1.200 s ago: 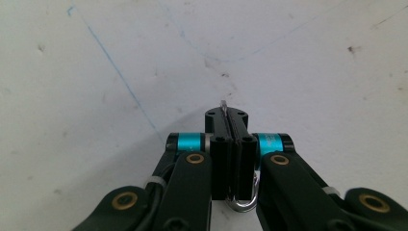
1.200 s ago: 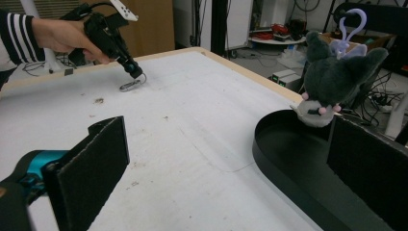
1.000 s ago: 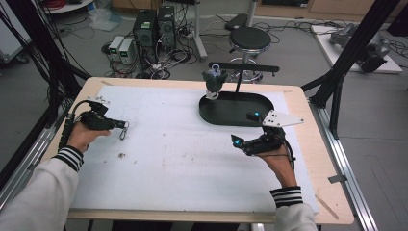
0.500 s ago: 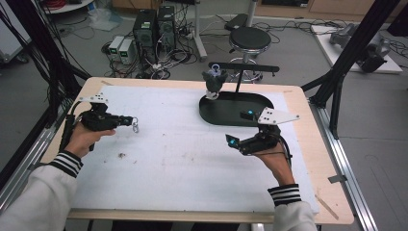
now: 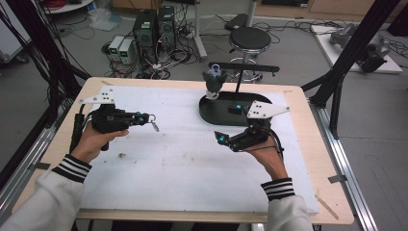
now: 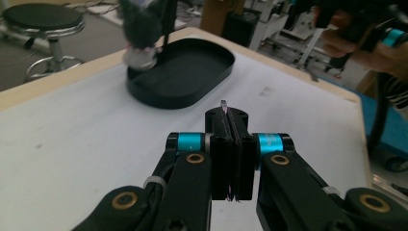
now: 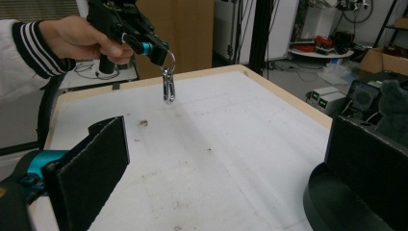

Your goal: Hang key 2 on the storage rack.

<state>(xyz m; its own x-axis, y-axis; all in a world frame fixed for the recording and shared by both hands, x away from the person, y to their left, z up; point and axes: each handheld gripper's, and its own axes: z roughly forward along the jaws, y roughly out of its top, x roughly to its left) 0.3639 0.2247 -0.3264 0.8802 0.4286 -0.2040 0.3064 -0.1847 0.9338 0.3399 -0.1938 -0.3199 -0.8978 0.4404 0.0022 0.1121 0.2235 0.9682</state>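
A small silver key clasp on a ring (image 5: 153, 124) hangs in the air from my left gripper (image 5: 144, 117), which is shut on the ring above the left part of the white mat. In the left gripper view the jaws are pressed together with the thin ring (image 6: 224, 106) showing at their tips. The right gripper view shows the clasp (image 7: 168, 89) dangling under the left gripper (image 7: 156, 50). My right gripper (image 5: 221, 138) is held over the mat in front of the tray, pointing left, open with nothing between its jaws (image 7: 231, 159).
A black oval tray (image 5: 219, 115) lies at the back of the mat (image 5: 183, 163). A dark plush toy (image 5: 213, 81) sits at its left end and a thin post with a crossbar (image 5: 243, 68) rises from it. Wooden table edges surround the mat.
My left gripper has risen and moved right toward the centre, carrying the clasp off the mat. My right gripper has lifted slightly and shifted left.
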